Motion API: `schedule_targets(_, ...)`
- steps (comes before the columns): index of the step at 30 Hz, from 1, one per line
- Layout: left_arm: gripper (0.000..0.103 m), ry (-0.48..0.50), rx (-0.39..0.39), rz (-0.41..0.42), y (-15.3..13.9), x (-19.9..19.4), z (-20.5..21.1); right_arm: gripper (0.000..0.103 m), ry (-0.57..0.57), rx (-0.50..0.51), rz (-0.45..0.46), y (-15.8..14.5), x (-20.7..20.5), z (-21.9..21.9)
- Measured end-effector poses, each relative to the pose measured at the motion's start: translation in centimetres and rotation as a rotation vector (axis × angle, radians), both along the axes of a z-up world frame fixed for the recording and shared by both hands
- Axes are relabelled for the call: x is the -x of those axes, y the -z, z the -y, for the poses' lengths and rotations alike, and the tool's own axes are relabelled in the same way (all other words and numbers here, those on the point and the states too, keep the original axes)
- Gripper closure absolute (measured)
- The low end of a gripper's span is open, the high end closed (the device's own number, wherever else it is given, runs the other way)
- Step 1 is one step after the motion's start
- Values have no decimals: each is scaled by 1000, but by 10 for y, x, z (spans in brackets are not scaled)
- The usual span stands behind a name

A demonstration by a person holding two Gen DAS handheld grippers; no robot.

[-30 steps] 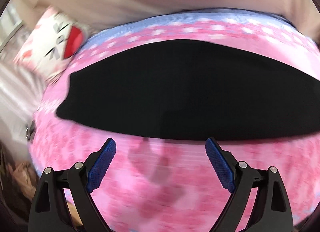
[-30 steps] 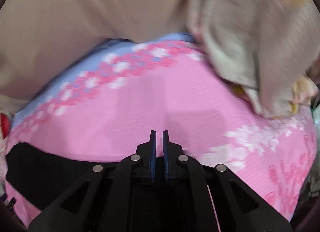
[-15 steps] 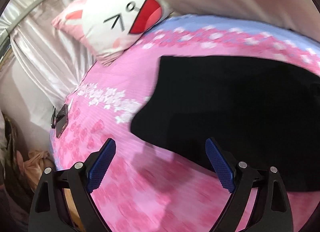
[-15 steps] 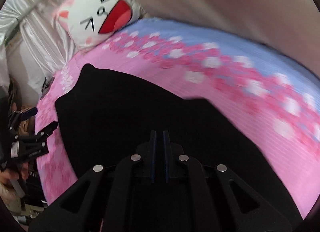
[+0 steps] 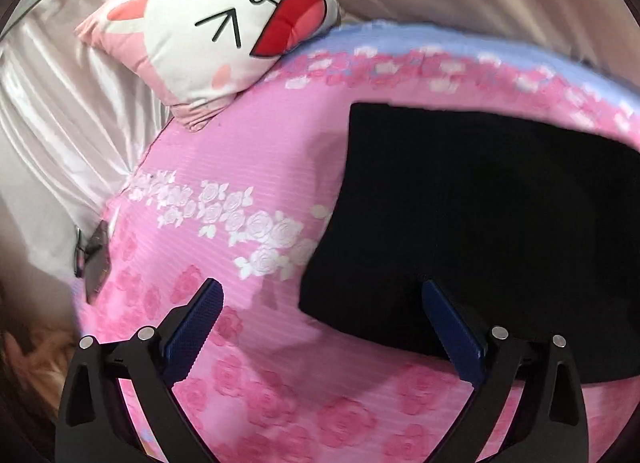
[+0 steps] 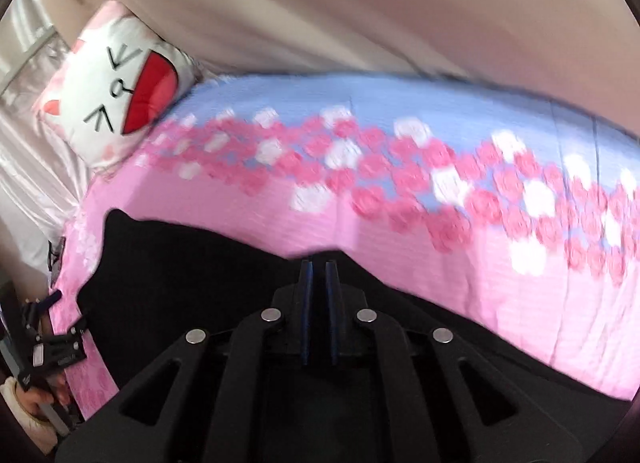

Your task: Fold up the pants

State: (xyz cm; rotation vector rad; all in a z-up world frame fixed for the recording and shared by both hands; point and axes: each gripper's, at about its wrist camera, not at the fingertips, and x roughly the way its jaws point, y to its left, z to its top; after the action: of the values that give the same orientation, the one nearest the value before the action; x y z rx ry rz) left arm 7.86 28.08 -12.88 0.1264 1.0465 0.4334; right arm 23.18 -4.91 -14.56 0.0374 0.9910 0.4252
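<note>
The black pants (image 5: 480, 215) lie flat on the pink flowered bed cover, at the right of the left wrist view. My left gripper (image 5: 320, 295) is open and empty, just above the cover at the pants' near left corner; its right finger is over the black cloth. In the right wrist view the pants (image 6: 192, 263) spread to the left and under the tool. My right gripper (image 6: 319, 263) has its jaws almost together at the pants' far edge, and black cloth appears to rise between them. The left gripper also shows in the right wrist view (image 6: 48, 335).
A white and pink cartoon-face pillow (image 5: 224, 23) lies at the head of the bed (image 5: 224, 191). A dark phone (image 5: 96, 259) rests at the bed's left edge. A silvery curtain (image 5: 60, 111) hangs to the left. A beige wall (image 6: 360, 3) is behind.
Both views have swung left toward the pillow end. The left gripper has moved to the pants' left end. The right gripper stays shut, and the pants' far edge now sits at its tips.
</note>
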Motion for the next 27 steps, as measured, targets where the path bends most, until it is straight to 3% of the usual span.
schedule_targets(3, 5, -30, 55, -5, 8, -3, -13, 97, -30, 65, -8, 23, -13, -17)
schedule_targets(4, 5, -36, 62, -4, 8, -4, -15, 101, -32, 61, 18, 25, -18, -18)
schedule_targets(7, 5, -29, 28, -20, 6, -8, -11, 102, 23, 15, 29, 16, -26, -12)
schedule_targets(8, 5, -25, 3, -26, 4, -8, -8, 96, 35, -11, 44, 6, -17, -4)
schedule_targets(10, 5, -27, -22, -20, -3, -6, -3, 96, 28, -40, 48, 0, -5, -1)
schedule_targets(13, 5, -32, -8, 17, -19, 1, 7, 100, -10, 29, 2, 25, -13, -8)
schedule_targets(15, 5, -25, 2, 31, -30, 3, 20, 102, 36, -40, 11, 22, -23, 9)
schedule_targets(16, 5, -11, 4, 35, -36, 3, 30, 98, 79, -48, 21, 12, -24, 18)
schedule_targets(18, 5, 23, 4, 55, -50, 6, 55, 95, 116, -106, 77, -15, -5, 48)
schedule_targets(21, 5, 91, 52, 63, -62, 9, 103, 95, 135, -86, 92, -28, 47, 93)
schedule_targets(25, 5, 228, 101, 33, -64, 16, 185, 95, 228, 3, 29, 2, 131, 185)
schedule_targets(27, 5, 299, 111, 12, -61, 22, 227, 95, 332, 11, -18, 17, 164, 242)
